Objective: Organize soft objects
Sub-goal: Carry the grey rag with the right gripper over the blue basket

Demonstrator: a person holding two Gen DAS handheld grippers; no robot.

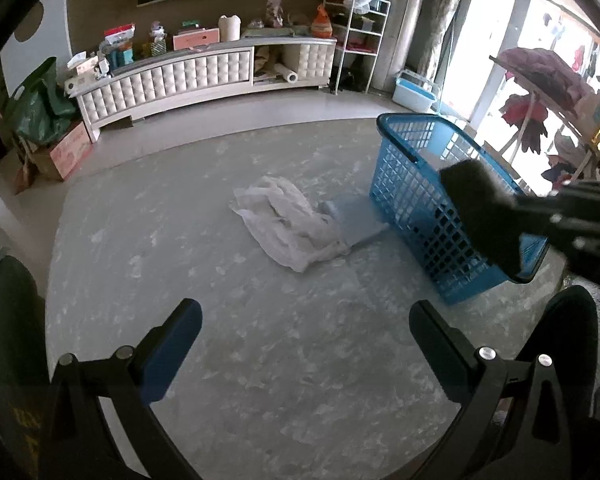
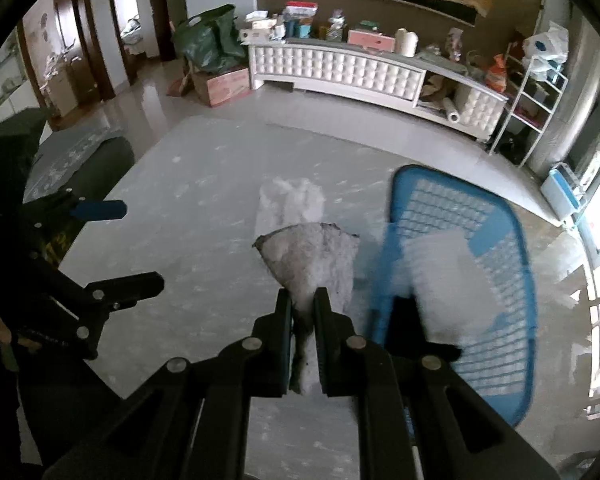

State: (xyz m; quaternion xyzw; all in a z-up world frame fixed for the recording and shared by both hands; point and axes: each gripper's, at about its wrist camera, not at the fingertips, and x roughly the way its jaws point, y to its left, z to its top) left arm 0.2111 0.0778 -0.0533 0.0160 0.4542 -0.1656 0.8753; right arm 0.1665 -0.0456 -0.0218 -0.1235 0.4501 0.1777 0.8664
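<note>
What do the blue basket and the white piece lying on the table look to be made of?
Blue basket: rigid moulded plastic, slightly glossy, judging by its open lattice walls. White piece: thin soft fabric, probably matte cloth, judging by its crumpled folds; the exact fibre is unclear.

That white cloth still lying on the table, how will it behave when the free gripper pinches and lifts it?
The white cloth lies crumpled in thin folds, so it will probably hang limp and trail. It looks light for its spread. One edge lies beside the blue basket, so dragging might nudge it. The left gripper is open, empty.
</note>
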